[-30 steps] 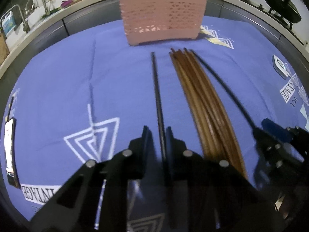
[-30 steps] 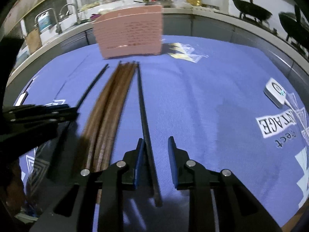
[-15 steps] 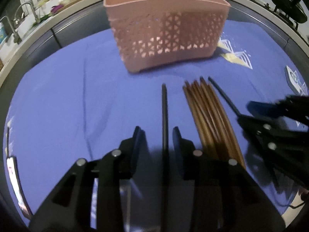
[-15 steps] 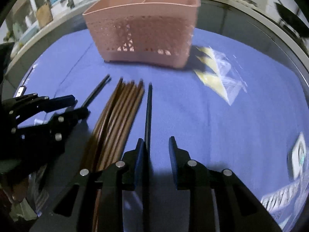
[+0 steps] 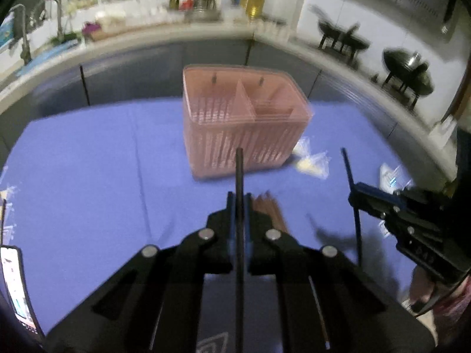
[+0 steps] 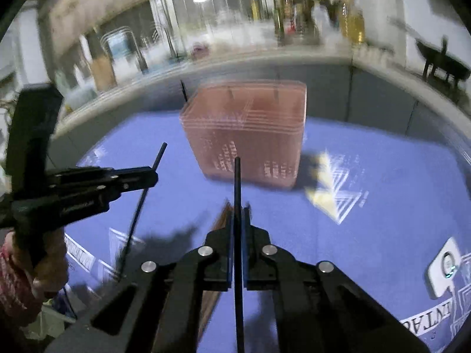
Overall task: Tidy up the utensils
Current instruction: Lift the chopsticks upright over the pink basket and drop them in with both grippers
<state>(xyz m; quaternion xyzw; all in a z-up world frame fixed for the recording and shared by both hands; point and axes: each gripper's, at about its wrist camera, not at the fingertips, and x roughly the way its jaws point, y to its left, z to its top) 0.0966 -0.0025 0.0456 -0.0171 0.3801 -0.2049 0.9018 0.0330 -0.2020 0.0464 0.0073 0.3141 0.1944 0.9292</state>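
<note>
**Two black chopsticks clamped, basket blurred ahead**

In the left wrist view the left gripper (image 5: pixel 239 198) has its fingers pressed together on a black chopstick (image 5: pixel 239 173); the stick runs up the centre of the frame, its tip overlapping the front wall of the pink basket (image 5: pixel 244 123); its lower end is cut off by the bottom edge. The basket sits in the upper middle on the blue cloth (image 5: pixel 88 176) covering the worktop; motion blur smears its lattice, though inner dividers can be made out. Brown chopsticks (image 5: pixel 269 209) peek out just right of the fingers, mostly hidden behind the gripper body. At the right edge the right gripper (image 5: pixel 357 195) appears side-on, pinching a second black chopstick (image 5: pixel 348 167). A phone (image 5: pixel 14 282) is cropped at the lower left.

In the right wrist view the right gripper (image 6: pixel 239 219) is closed tight on its chopstick (image 6: pixel 237 188), again pointing at the blurred basket (image 6: pixel 247 135); the left gripper (image 6: pixel 150 176) enters from the left edge holding its stick (image 6: pixel 147 188) at a slant; a small white device (image 6: pixel 444 267) lies at the lower right; the background shelves are too blurred to read.
</note>
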